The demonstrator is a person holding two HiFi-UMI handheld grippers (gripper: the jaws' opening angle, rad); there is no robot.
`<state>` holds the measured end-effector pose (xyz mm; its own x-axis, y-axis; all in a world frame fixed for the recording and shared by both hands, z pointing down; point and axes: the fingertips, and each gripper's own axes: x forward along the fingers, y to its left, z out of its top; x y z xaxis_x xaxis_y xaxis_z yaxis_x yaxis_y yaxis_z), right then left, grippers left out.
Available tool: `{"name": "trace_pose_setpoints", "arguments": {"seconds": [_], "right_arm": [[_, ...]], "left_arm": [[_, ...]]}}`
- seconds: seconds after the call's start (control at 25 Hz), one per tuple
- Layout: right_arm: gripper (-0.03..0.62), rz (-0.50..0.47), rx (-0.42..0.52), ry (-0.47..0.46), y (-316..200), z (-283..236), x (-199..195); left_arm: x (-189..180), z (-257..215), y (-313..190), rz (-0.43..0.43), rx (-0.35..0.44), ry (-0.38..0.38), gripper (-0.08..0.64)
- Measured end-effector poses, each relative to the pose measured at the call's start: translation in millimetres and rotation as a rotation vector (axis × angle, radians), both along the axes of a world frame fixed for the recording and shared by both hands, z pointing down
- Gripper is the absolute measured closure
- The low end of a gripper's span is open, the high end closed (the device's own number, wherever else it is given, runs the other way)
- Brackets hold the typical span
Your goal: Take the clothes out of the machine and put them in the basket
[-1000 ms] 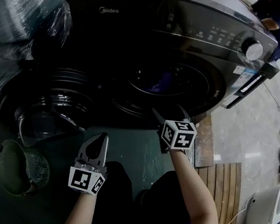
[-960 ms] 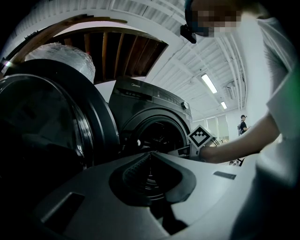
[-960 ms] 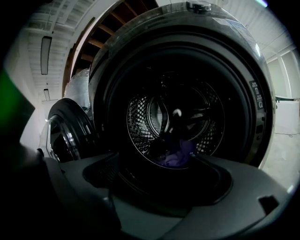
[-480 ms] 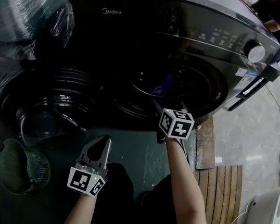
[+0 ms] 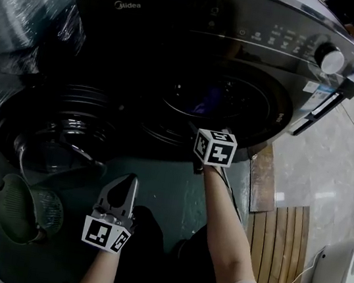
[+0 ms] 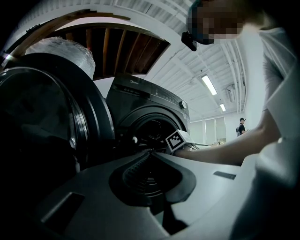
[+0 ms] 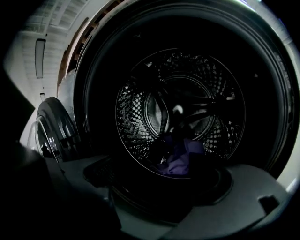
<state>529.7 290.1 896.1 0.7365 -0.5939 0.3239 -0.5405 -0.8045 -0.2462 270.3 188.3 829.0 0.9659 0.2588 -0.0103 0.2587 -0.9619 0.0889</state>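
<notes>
The washing machine [image 5: 215,24] stands with its round door [image 5: 58,132] swung wide open to the left. The right tongs [image 5: 213,132] are held just in front of the lower edge of the opening. In the right gripper view they [image 7: 164,172] point straight into the drum [image 7: 136,117], with the two jaws spread apart and nothing between them. A purple cloth [image 7: 183,157] lies crumpled at the bottom of the drum, beyond the jaw tips and not touched by them (from the head view it shows only as a small purple patch [image 5: 199,108] deep in the dark opening).

The left tongs [image 5: 132,178] hang lower, near the person's body, between the door and the right arm. Their jaws are pressed together at the tips and hold nothing, as the left gripper view [image 6: 149,152] shows. A green basket [image 5: 16,209] sits on the floor at lower left, below the open door and well apart from both tongs.
</notes>
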Motion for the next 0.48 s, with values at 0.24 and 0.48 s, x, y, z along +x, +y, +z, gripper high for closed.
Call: {"name": "trace_pose_setpoints", "arguments": {"seconds": [0.24, 0.48], "right_arm": [[0.15, 0.001, -0.072, -0.021, -2, 31, 16], [0.158, -0.008, -0.106, -0.023, -7, 41, 28]], "left_arm": [[-1, 5, -1, -0.018, 0.019, -0.015, 0.538], [2, 3, -6, -0.041, 0.032, -0.026, 0.538]]}}
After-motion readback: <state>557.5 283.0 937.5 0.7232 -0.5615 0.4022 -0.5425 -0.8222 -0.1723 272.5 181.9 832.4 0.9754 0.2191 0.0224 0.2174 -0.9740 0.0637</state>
